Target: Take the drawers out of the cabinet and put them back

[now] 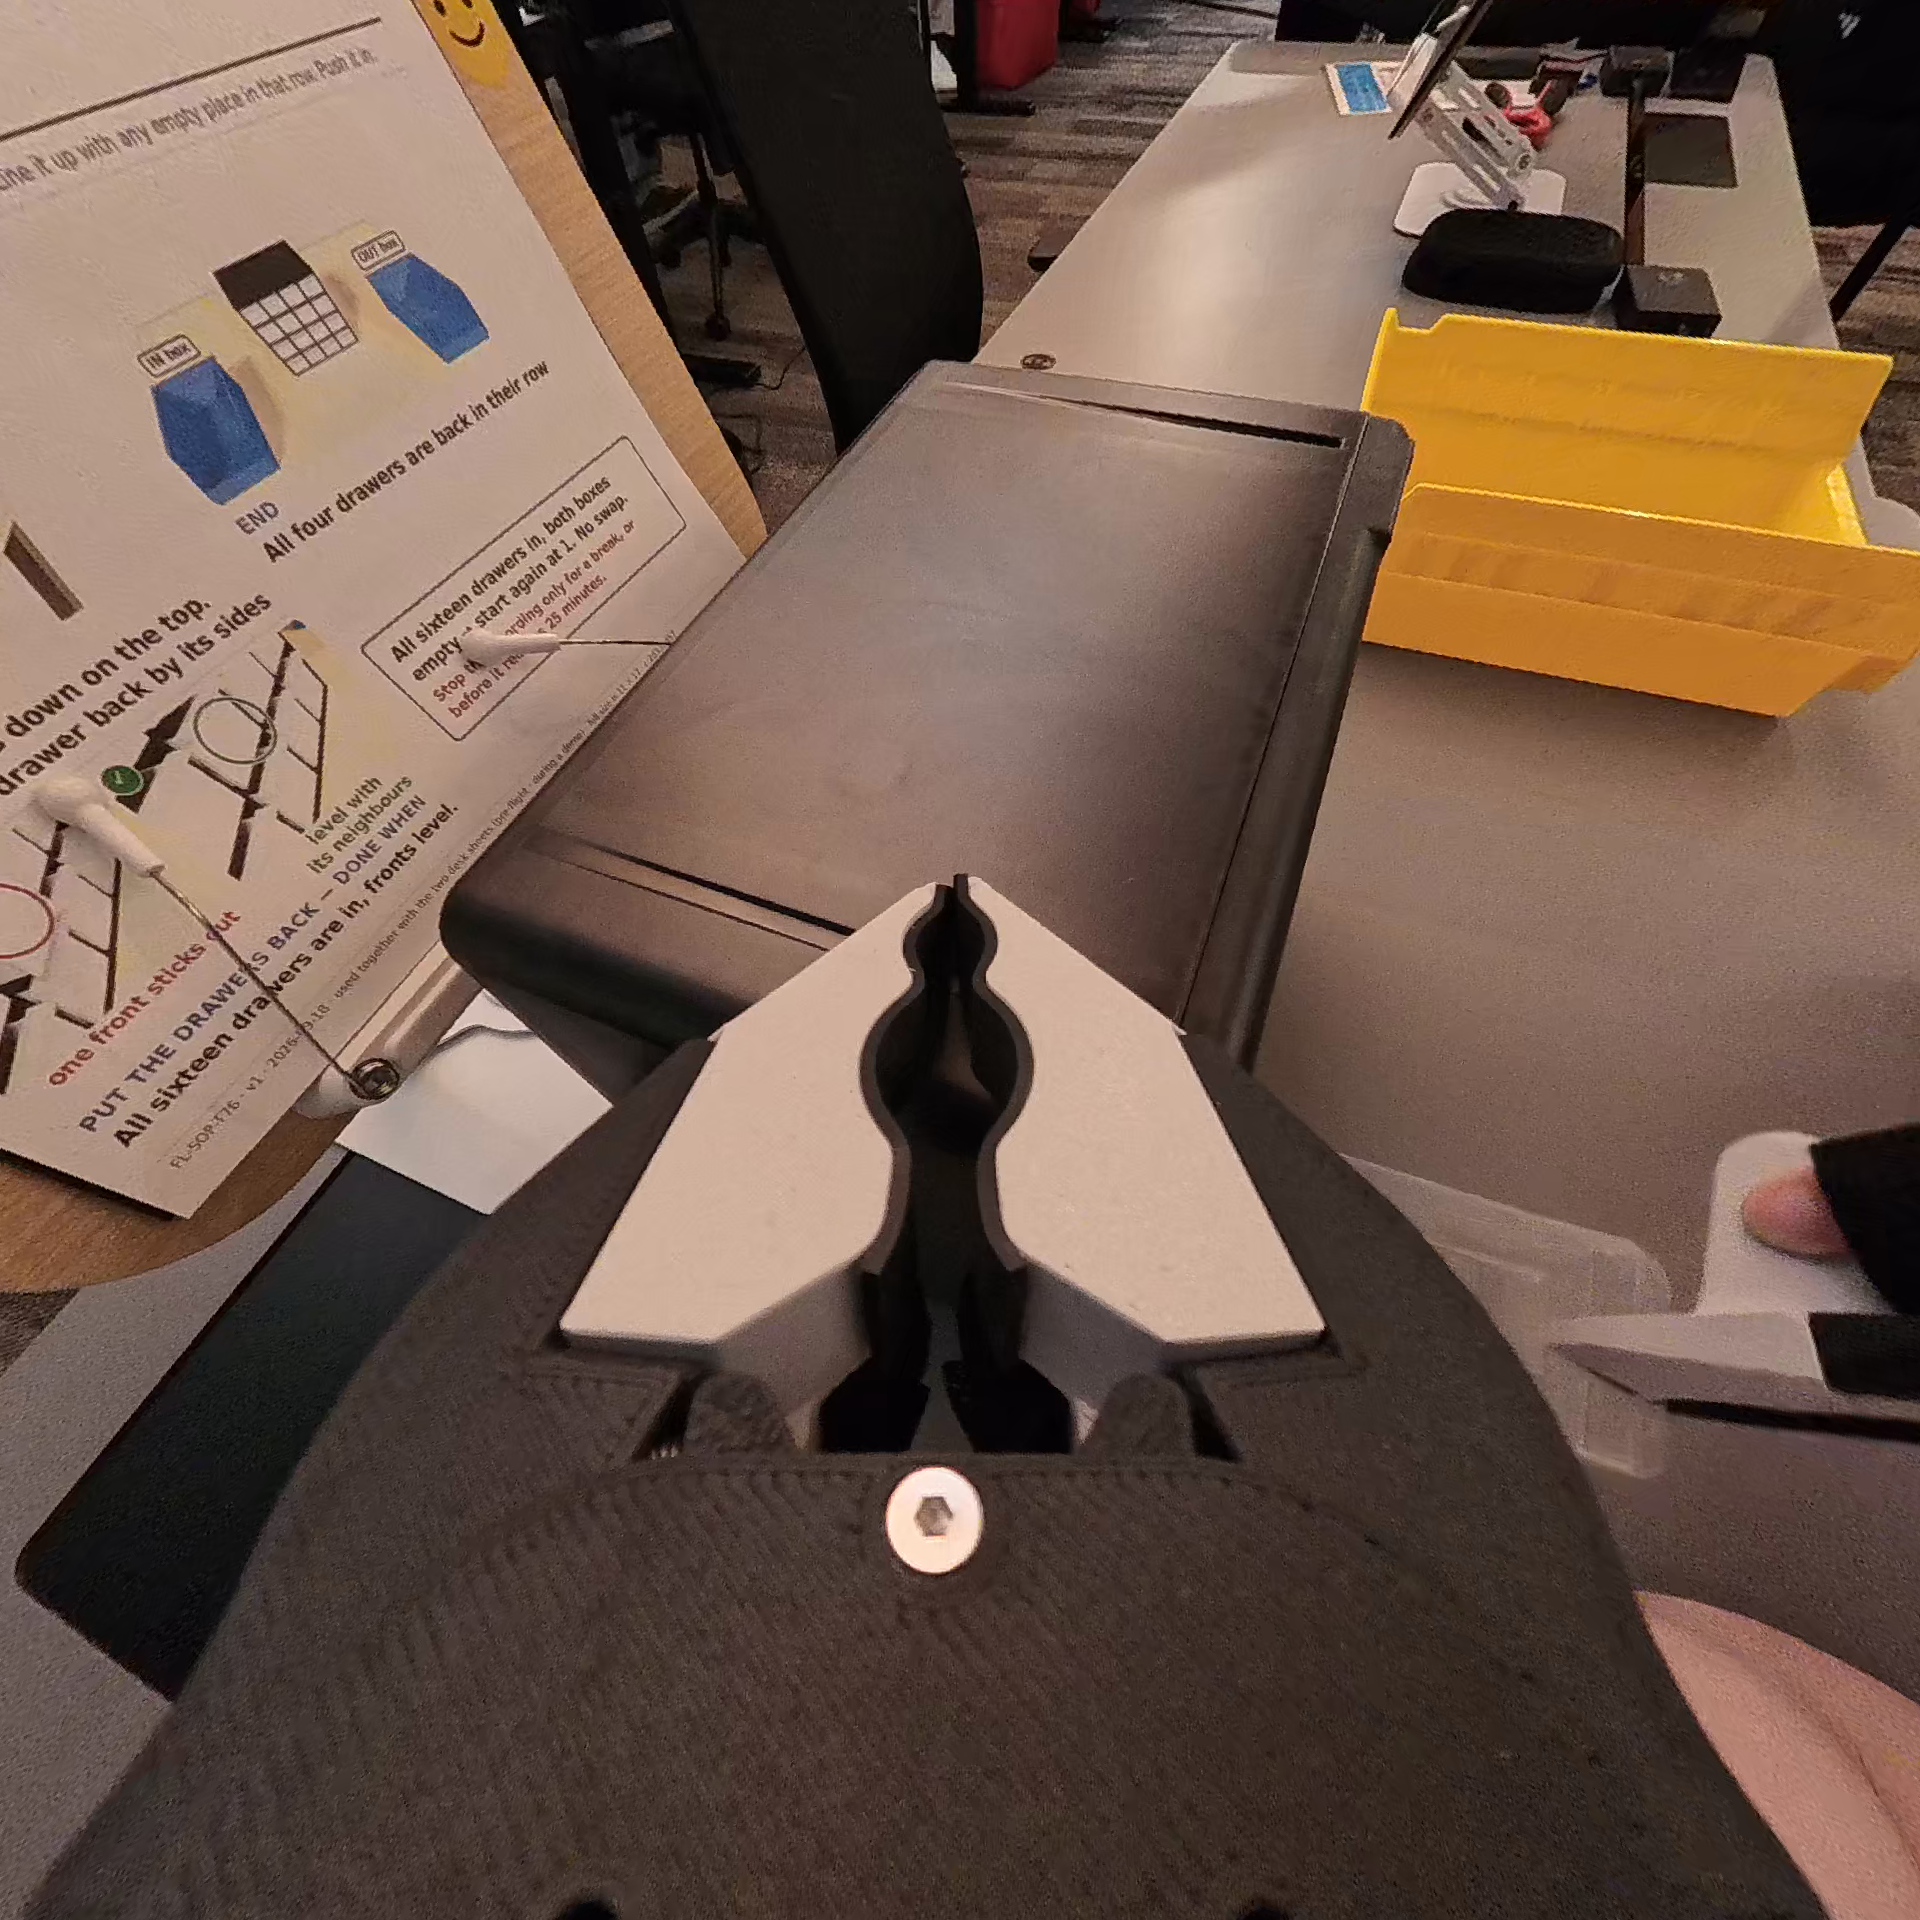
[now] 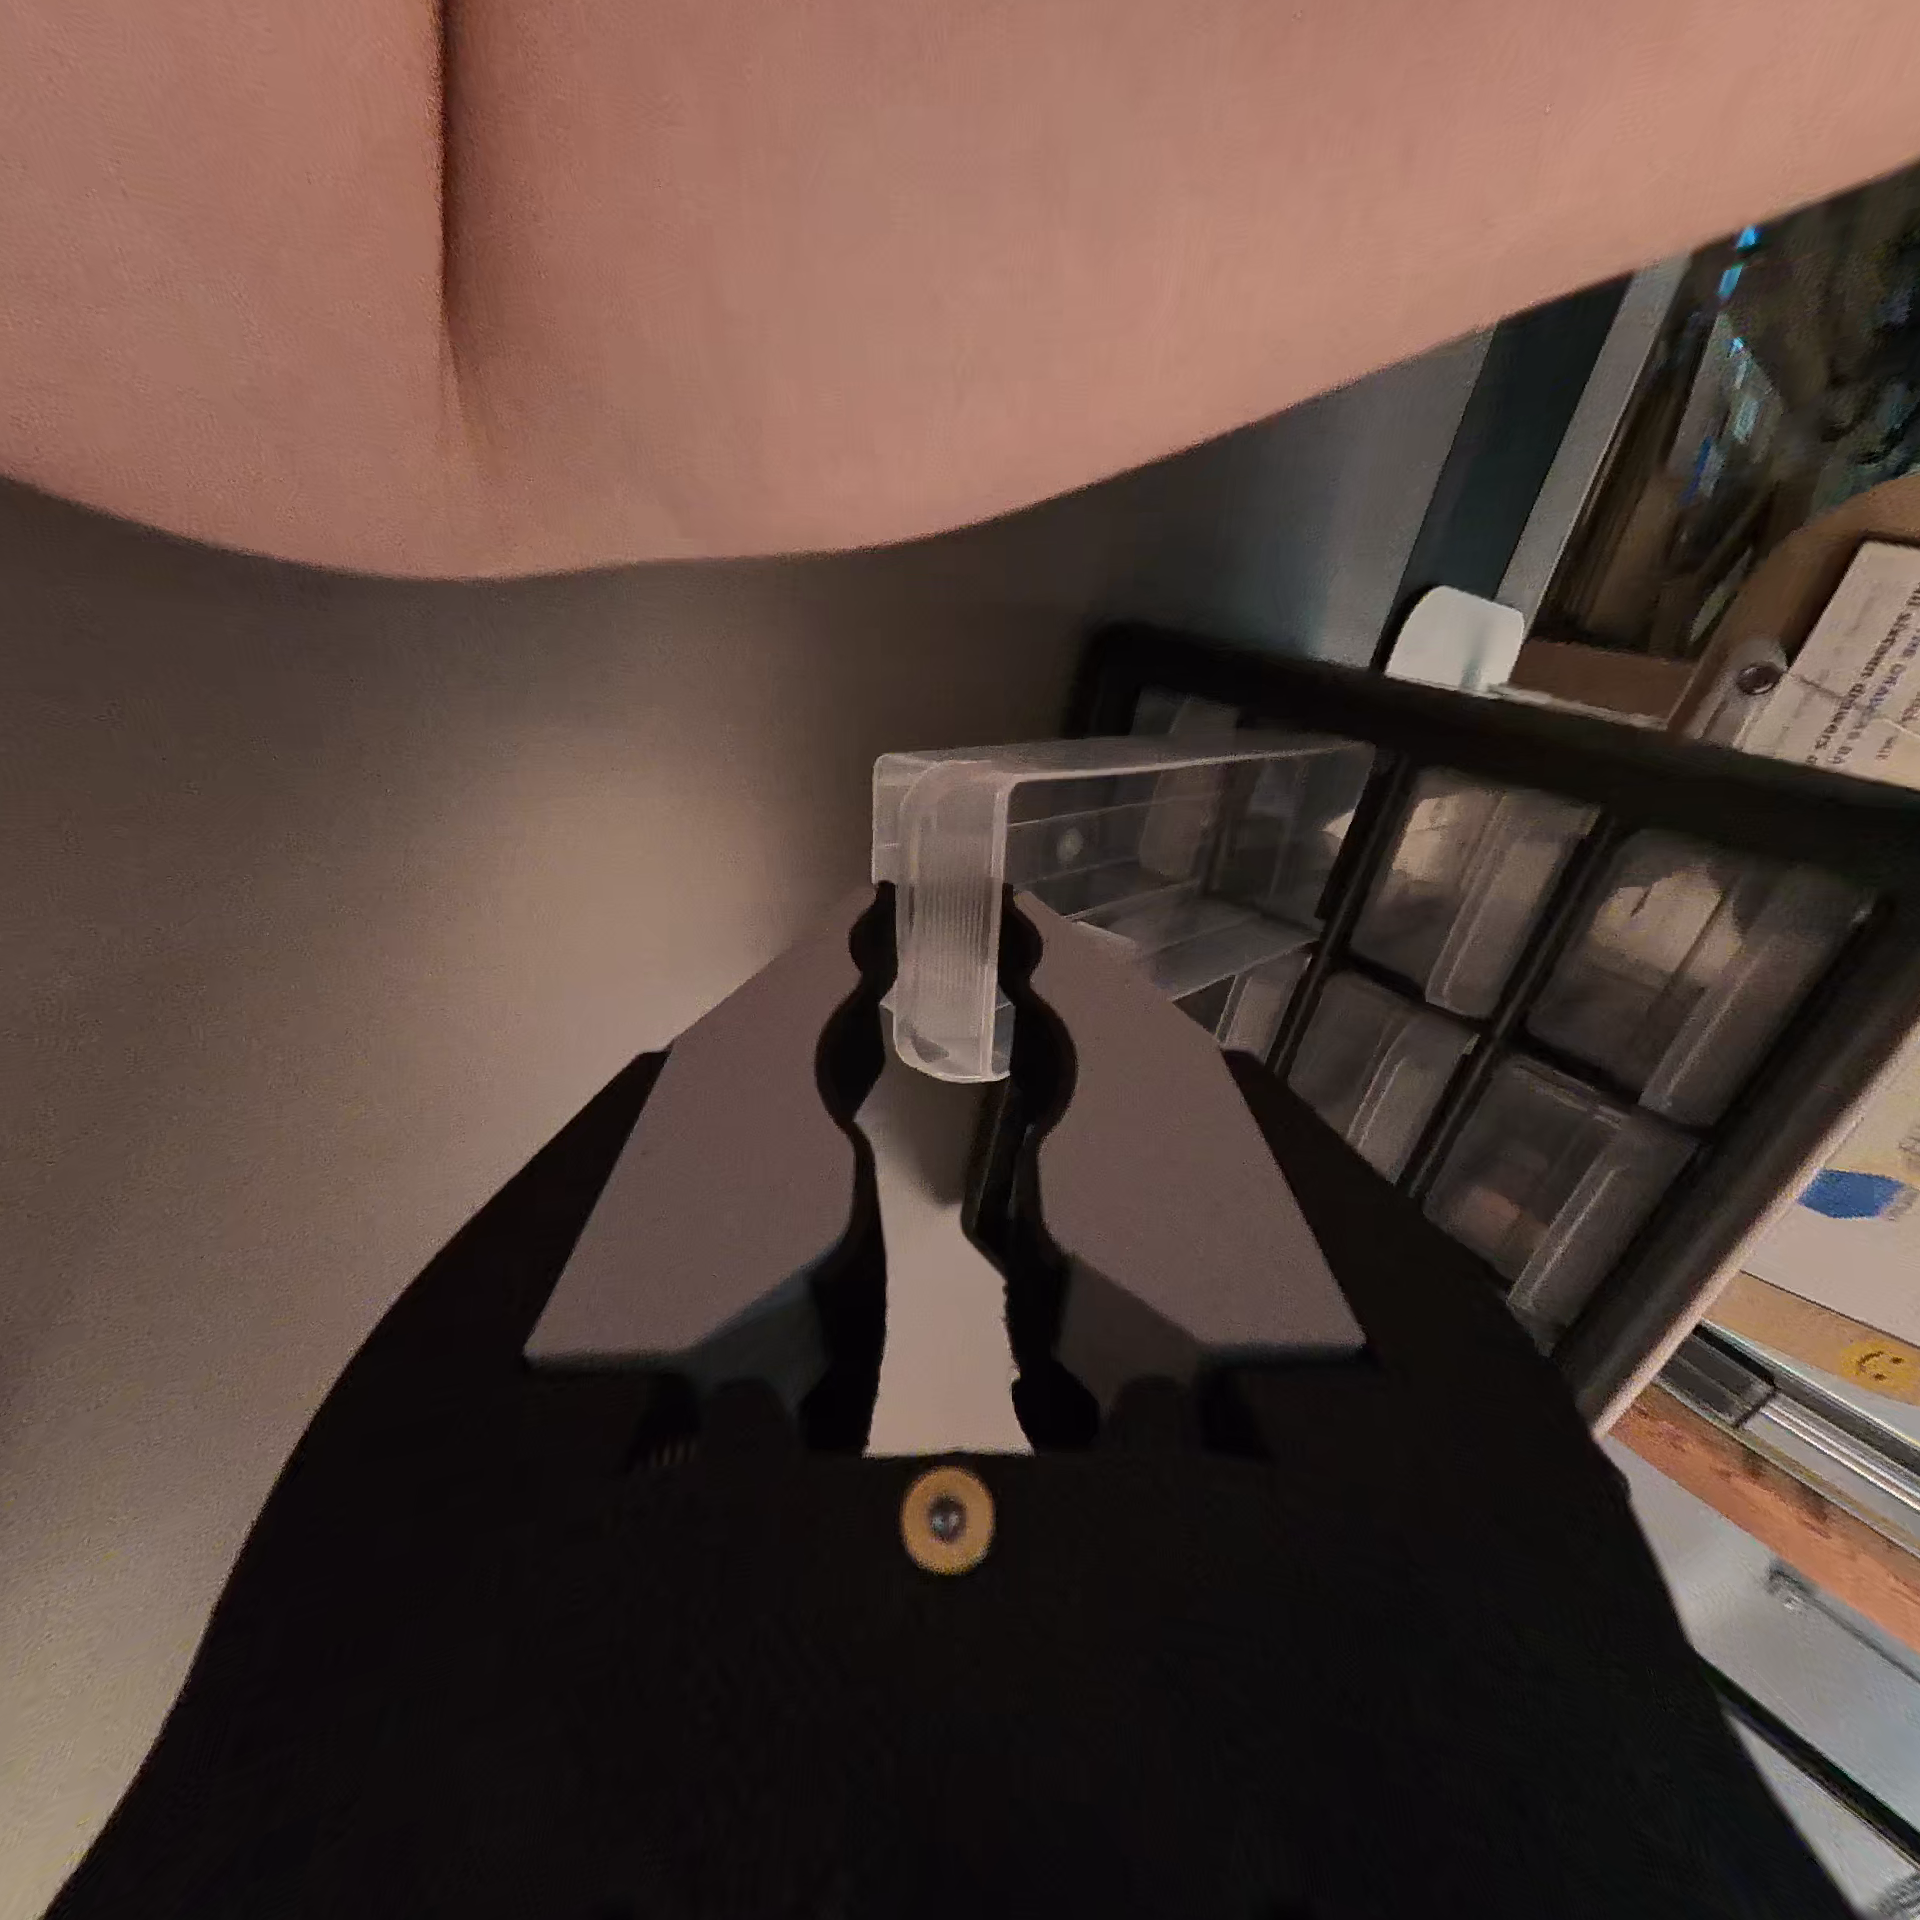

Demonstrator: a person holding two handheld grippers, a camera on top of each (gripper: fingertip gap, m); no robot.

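In the left wrist view my left gripper (image 1: 958,885) is shut and empty, its tips resting on or just above the front edge of the black cabinet's top (image 1: 935,644). In the right wrist view my right gripper (image 2: 951,914) is shut on the handle tab of a clear plastic drawer (image 2: 1132,831). The drawer sticks far out of the black cabinet (image 2: 1558,748) at its top row. Other clear drawers (image 2: 1475,894) sit in their slots in the rows beside it. The view is rolled, so the cabinet looks tilted.
A yellow bin (image 1: 1621,509) stands right of the cabinet on the grey table (image 1: 1558,935). An instruction sheet on a wooden board (image 1: 260,582) leans at the left. A person's arm (image 2: 727,260) fills the top of the right wrist view. A hand (image 1: 1808,1205) and the other gripper show at the right edge. Across from one pair of fingers to the other is roughly 20 centimetres. The left tips stand about 10 centimetres off the black cabinet (image 2: 1558,748).
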